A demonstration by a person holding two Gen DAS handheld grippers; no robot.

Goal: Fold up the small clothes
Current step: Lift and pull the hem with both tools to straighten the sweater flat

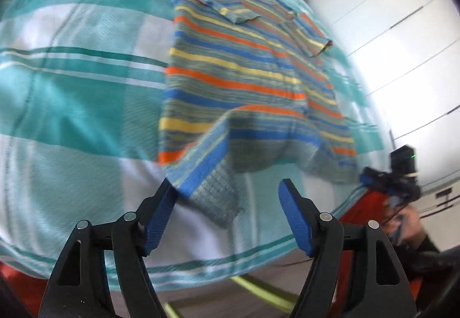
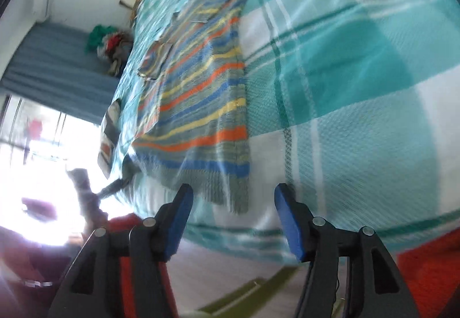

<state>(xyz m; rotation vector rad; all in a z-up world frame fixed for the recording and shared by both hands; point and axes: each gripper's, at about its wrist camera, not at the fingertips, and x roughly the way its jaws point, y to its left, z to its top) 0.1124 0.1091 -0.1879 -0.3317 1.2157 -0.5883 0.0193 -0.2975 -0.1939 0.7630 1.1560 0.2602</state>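
A small striped shirt (image 1: 230,70) in blue, orange, yellow and grey lies spread on a teal and white checked bedspread (image 1: 72,105), collar at the far end. Its near hem is rumpled and partly turned over. My left gripper (image 1: 227,191) is open, its blue pads either side of the near hem corner, just short of it. The shirt also shows in the right wrist view (image 2: 201,105). My right gripper (image 2: 233,194) is open just before the hem's near edge. The right gripper also shows in the left wrist view (image 1: 396,174), at the shirt's right hem corner.
The bedspread (image 2: 359,64) ends in a near edge with red fabric (image 2: 431,260) and floor below. White wardrobe doors (image 1: 388,1) stand to the right. A pile of clothes (image 2: 109,41) lies on a blue surface beyond the bed. A bright window (image 2: 43,159) is at left.
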